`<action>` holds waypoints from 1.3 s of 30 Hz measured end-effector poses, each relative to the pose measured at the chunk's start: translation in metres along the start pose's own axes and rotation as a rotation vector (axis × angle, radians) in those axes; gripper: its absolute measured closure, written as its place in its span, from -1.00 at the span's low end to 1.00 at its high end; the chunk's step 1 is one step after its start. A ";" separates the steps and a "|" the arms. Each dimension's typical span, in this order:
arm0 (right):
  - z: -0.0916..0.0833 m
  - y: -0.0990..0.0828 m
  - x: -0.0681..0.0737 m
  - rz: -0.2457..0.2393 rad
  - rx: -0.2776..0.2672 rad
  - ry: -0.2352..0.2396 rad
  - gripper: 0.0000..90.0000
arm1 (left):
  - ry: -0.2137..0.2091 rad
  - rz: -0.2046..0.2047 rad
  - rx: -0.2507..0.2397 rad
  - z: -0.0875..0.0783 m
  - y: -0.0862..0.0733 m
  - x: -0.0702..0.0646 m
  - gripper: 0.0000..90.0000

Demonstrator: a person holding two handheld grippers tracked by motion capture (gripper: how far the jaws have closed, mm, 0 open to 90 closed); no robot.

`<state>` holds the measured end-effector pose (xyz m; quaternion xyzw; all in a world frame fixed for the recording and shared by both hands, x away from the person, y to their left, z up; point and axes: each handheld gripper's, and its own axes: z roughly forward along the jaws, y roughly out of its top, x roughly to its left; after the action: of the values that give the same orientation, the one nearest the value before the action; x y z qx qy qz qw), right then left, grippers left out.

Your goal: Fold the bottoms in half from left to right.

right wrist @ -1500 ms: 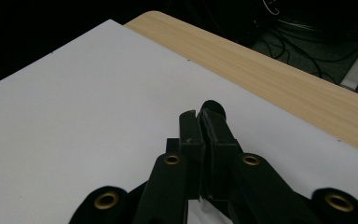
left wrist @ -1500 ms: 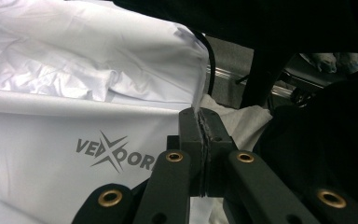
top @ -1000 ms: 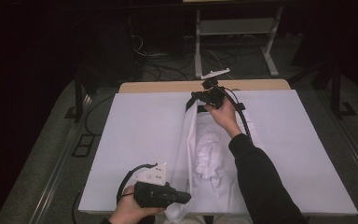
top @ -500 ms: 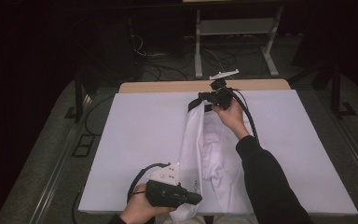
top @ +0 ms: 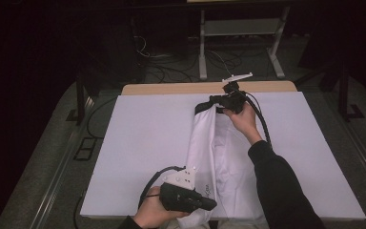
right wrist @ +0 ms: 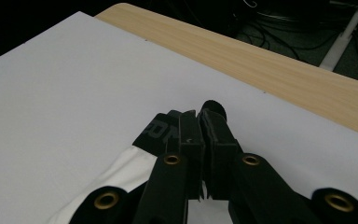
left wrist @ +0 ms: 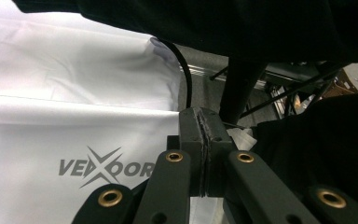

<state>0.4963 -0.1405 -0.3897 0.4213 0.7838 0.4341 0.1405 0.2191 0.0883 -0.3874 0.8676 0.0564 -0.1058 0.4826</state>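
1 white garment (top: 219, 152), 2 grippers, 1 table (top: 138, 143)
left gripper (top: 208, 204) pinches its near end, right gripper (top: 208, 102) its far black band.

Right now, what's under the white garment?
The white sheet covering the table lies under the white garment, stretched between the left gripper and right gripper. Anything beneath its folds is covered.

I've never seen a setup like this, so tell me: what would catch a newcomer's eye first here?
A white garment stretched lengthwise down the middle of the white table, pulled taut between two hand-held grippers. The right gripper pinches its black band at the far end; the left gripper clamps the near end, beside a grey printed logo.
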 end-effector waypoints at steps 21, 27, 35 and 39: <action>-0.011 -0.016 -0.025 0.030 0.000 0.013 0.91 | -0.051 0.026 0.004 0.035 0.017 0.004 0.95; -0.015 -0.018 -0.030 0.028 0.004 0.018 0.91 | -0.063 0.032 0.008 0.043 0.021 0.005 0.95; -0.020 -0.020 -0.036 0.030 0.008 0.020 0.91 | -0.078 0.042 0.004 0.053 0.027 0.006 0.95; -0.021 -0.021 -0.038 0.022 0.014 0.023 0.91 | -0.081 0.049 0.006 0.058 0.030 0.007 0.95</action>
<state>0.4959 -0.1878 -0.4002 0.4257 0.7837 0.4351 0.1237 0.2240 0.0237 -0.3939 0.8651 0.0149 -0.1292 0.4844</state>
